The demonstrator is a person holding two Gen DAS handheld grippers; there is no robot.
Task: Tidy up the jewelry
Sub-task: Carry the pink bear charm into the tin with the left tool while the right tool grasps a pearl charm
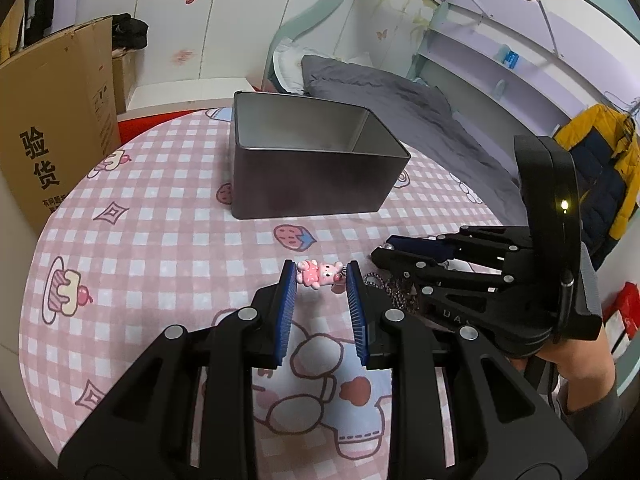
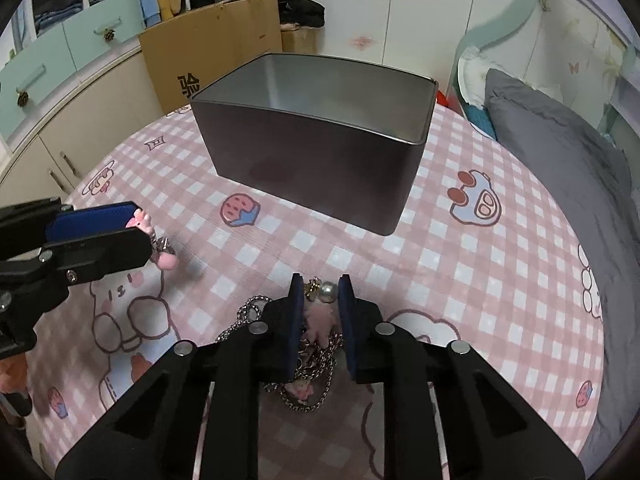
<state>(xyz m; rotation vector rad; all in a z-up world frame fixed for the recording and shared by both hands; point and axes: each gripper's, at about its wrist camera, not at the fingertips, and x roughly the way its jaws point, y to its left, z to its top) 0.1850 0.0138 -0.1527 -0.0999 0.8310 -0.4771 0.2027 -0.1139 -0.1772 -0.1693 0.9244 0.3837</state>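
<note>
Jewelry, a tangle of silver chain necklaces (image 2: 320,360), lay on the pink checked table (image 2: 460,280) between the narrowly parted right gripper (image 2: 320,292); left gripper (image 1: 320,276) clamped a pink bunny charm (image 1: 316,274); grey rectangular metal tin (image 2: 312,168) showed only bare walls

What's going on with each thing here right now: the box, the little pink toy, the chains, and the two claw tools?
Metal box: open, no lid, upright on the tablecloth.
Pink charm: gripped between the left gripper's pads, lying sideways.
Left gripper: closed on the pink charm.
Chain pile: heaped on the cloth, tangled, pearl on top.
Right gripper: jaws narrow around the pile; grip unclear.
</note>
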